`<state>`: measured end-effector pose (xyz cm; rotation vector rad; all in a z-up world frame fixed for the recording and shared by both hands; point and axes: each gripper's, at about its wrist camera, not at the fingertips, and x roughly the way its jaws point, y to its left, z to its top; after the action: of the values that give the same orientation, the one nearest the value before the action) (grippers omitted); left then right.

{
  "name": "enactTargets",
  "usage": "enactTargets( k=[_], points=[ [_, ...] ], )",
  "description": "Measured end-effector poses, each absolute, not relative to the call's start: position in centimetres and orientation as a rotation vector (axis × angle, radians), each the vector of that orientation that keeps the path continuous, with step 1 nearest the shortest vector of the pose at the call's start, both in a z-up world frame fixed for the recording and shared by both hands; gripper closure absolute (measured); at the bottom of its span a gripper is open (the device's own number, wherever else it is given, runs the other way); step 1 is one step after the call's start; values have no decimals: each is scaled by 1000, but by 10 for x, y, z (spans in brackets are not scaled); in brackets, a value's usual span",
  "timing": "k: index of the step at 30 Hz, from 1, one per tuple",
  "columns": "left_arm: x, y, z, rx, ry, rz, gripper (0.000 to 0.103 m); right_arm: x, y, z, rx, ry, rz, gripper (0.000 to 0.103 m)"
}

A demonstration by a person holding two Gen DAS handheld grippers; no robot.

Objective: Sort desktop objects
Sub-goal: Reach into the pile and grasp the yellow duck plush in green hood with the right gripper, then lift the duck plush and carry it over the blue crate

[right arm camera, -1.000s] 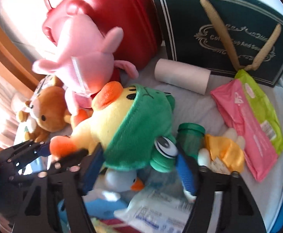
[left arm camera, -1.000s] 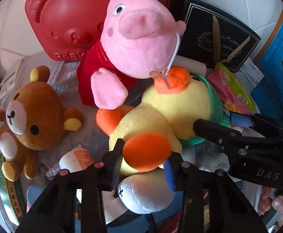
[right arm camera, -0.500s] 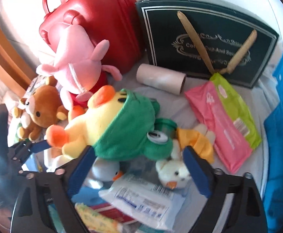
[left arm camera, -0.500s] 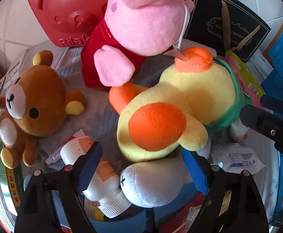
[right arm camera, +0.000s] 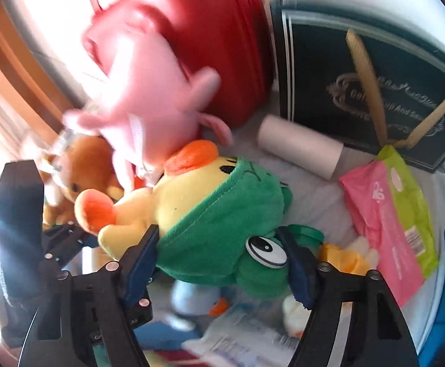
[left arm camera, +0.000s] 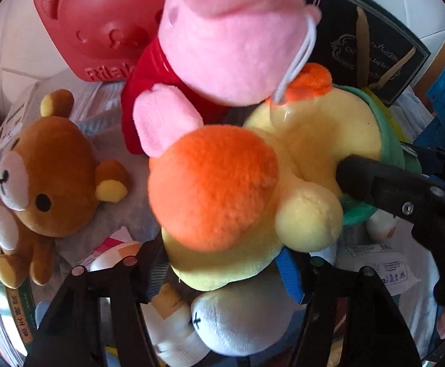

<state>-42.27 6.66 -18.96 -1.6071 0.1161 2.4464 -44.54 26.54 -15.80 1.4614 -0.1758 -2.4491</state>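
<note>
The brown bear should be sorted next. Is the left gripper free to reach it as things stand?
Probably not. The left gripper sits around the yellow duck plush; the brown bear lies unobstructed off to its left.

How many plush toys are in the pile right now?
5: pig before the red case, bear beside it, duck between both jaws, penguin under the duck, small orange-hooded toy behind it. Others may be buried.

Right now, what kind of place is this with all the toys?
Probably a home, maybe a child's room. A cluttered, cloth-covered surface holds soft toys like the brown plush teddy bear and the yellow plush duck in a green frog hood, beside a red hard-shell bear-embossed case.
</note>
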Motion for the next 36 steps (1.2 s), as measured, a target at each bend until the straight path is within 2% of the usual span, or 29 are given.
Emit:
enactTargets(
  k=[6,13,18,27,36],
  points=[
    [-363,64,-122,-1383,241,2554,42,-388,267,-98,1318,-216,-2505,29],
    [-273,67,-30,-1094,248,2613,42,-295,269,-3,1090,-203,-2668,29],
    [-219,93,14,-944,226,2593,42,-221,276,51,998,-146,-2794,29],
    [-139,192,76,-746,234,2480,42,-108,348,112,870,-160,-3022,28],
    [-69,361,115,-698,288,2291,42,-26,481,140,828,-259,-3220,28]
  ],
)
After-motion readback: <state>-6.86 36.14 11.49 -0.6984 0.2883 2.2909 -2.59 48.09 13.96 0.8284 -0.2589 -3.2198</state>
